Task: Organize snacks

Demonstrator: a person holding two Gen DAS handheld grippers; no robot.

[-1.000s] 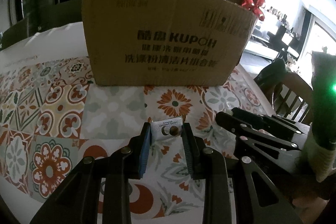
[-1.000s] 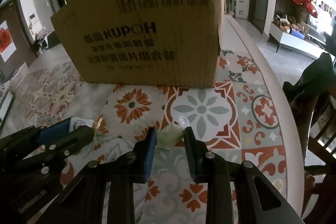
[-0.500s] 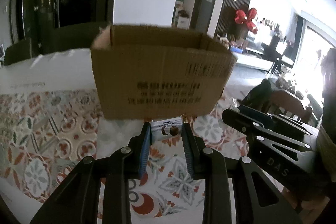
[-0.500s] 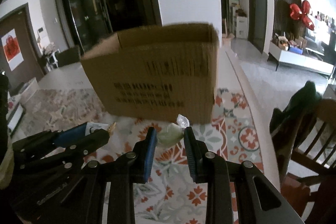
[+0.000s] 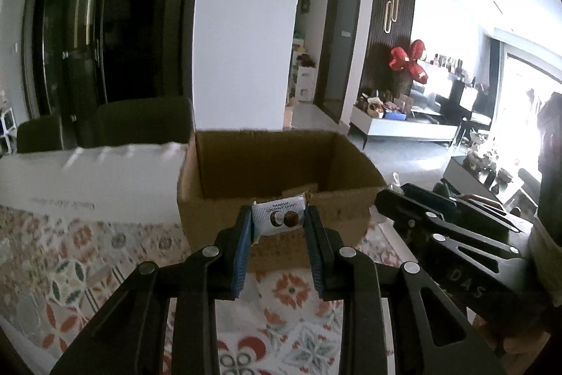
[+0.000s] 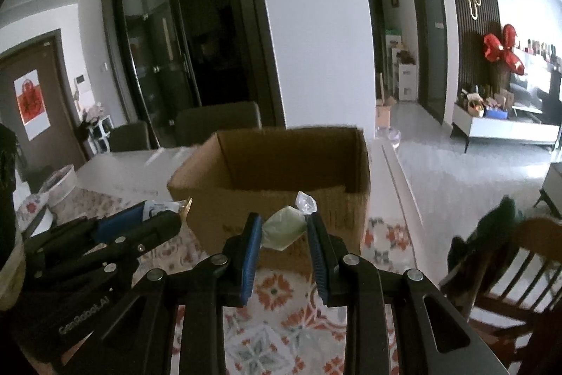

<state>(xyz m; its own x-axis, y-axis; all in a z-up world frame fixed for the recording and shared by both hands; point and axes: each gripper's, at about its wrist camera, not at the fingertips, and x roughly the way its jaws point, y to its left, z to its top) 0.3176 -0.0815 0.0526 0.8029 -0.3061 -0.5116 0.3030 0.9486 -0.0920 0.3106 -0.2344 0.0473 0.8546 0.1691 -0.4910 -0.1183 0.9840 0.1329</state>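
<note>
The left gripper (image 5: 279, 222) is clamped on a white snack packet (image 5: 277, 217), held in the air just in front of the near wall of the open cardboard box (image 5: 267, 160). Beside it, the right gripper (image 6: 285, 227) pinches a pale green wrapped candy (image 6: 283, 229), also above the patterned tablecloth (image 6: 274, 294) and short of the box. Beyond the box stand dark chairs (image 5: 144, 118) and a white pillar (image 5: 246, 23).
</note>
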